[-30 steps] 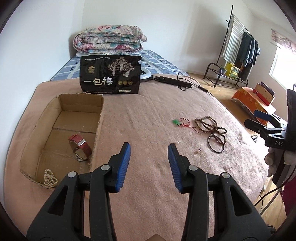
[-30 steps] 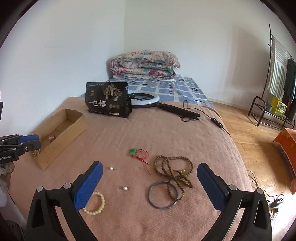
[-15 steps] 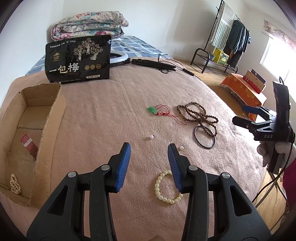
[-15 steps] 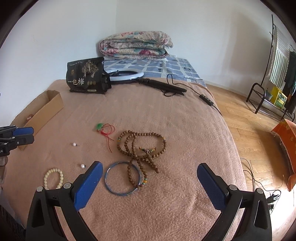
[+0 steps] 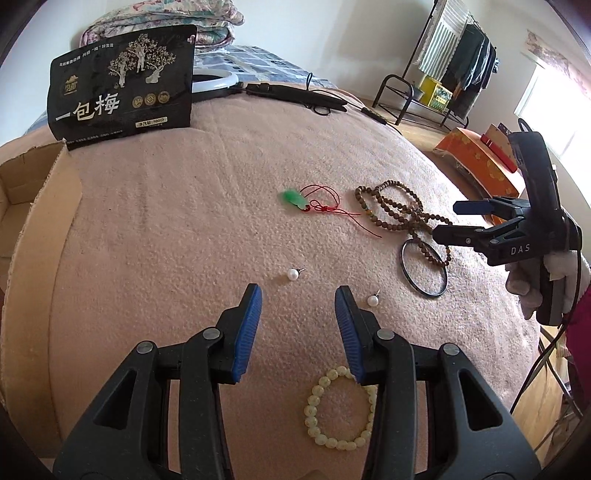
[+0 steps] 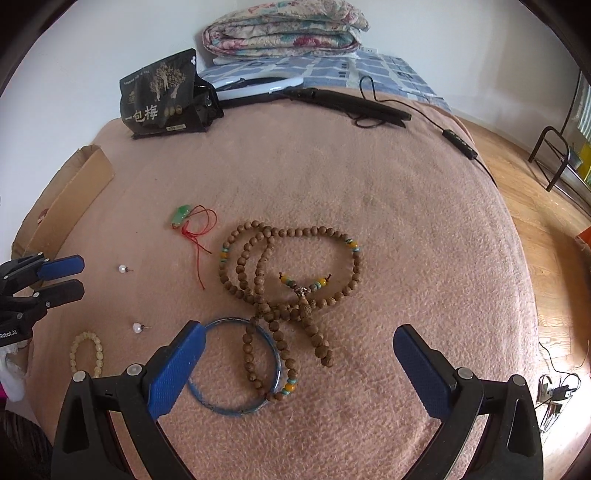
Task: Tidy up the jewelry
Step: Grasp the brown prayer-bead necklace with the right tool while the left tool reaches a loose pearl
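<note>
Jewelry lies on a pink blanket. My left gripper (image 5: 298, 295) is open and empty, low over the blanket between two pearl earrings (image 5: 293, 274) (image 5: 373, 301); a cream bead bracelet (image 5: 341, 408) lies under its right finger. My right gripper (image 6: 295, 339) is wide open and empty just above the long wooden bead necklace (image 6: 288, 273) and the blue bangle (image 6: 232, 365). A green pendant on red cord (image 6: 181, 216) lies farther left. The cardboard box (image 5: 33, 229) sits at the left edge of the left wrist view.
A black snack bag (image 5: 122, 81) stands at the back of the bed beside a ring light (image 6: 258, 84) with its black stand and cable (image 6: 351, 103). A folded quilt (image 6: 284, 29) lies behind. Wooden floor and a clothes rack (image 5: 439, 70) are to the right.
Both grippers have moved forward and lower toward the jewelry. The left one swung right, away from the box, to the earrings and bracelet. The right one closed in on the necklace and bangle.
</note>
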The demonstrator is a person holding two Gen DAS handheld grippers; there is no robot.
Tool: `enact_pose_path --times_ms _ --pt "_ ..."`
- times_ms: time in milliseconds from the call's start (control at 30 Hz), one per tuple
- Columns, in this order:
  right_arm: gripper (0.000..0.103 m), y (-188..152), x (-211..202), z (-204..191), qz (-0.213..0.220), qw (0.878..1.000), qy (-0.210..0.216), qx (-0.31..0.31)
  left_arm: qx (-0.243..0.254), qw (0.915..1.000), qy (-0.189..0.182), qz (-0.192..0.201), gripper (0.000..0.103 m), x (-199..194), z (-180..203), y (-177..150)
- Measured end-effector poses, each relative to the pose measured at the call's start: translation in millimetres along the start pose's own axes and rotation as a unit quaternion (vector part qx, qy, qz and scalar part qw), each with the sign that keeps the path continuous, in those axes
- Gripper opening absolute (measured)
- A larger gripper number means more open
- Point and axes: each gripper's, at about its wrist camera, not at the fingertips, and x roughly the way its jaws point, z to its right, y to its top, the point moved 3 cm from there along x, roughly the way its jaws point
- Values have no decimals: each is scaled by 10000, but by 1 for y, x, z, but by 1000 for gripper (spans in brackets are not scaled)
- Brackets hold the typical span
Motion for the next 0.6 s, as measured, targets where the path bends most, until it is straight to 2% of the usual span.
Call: enact_pose_path --times_ms 67,133,233,367,433,600 --pt "100 2 8 4 -85 9999 74 121 20 10000 5 -38 41 8 -1 1" --pt "97 4 15 9 -161 9993 193 281 94 9999 44 -98 32 16 0 1" --pt "94 4 23 11 -238 9985 290 398 242 9996 96 -128 30 24 3 2" --pt "94 7 26 9 -280 9983 355 362 355 9991 140 -164 28 34 4 5" --pt "94 8 27 7 -291 9982 390 336 386 9990 134 -161 23 37 5 6" --pt "87 12 31 0 -316 9984 401 225 483 9985 180 -193 16 43 7 8"
